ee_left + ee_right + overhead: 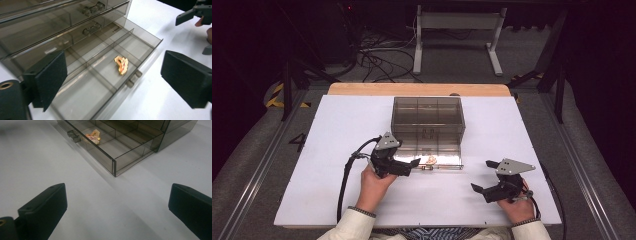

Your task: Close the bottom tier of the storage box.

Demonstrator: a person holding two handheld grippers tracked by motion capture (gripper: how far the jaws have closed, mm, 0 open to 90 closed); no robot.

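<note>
Left gripper (414,164), jaws spread and empty, sits at centre frame beside the open drawer (140,45) holding a small orange trinket (121,65), perhaps a charm. Right gripper (482,176), lower right, is spread too.

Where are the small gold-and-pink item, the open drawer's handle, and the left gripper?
gold-and-pink item (121,65), left gripper view, its middle.
drawer handle (133,78), left gripper view, between its two knobs.
left gripper (411,166), high view, between its fingertips.

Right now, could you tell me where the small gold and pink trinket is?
The trinket lies in a front compartment of the pulled-out bottom drawer, just behind the drawer's handle; in the high view it is right of the left gripper.
</note>
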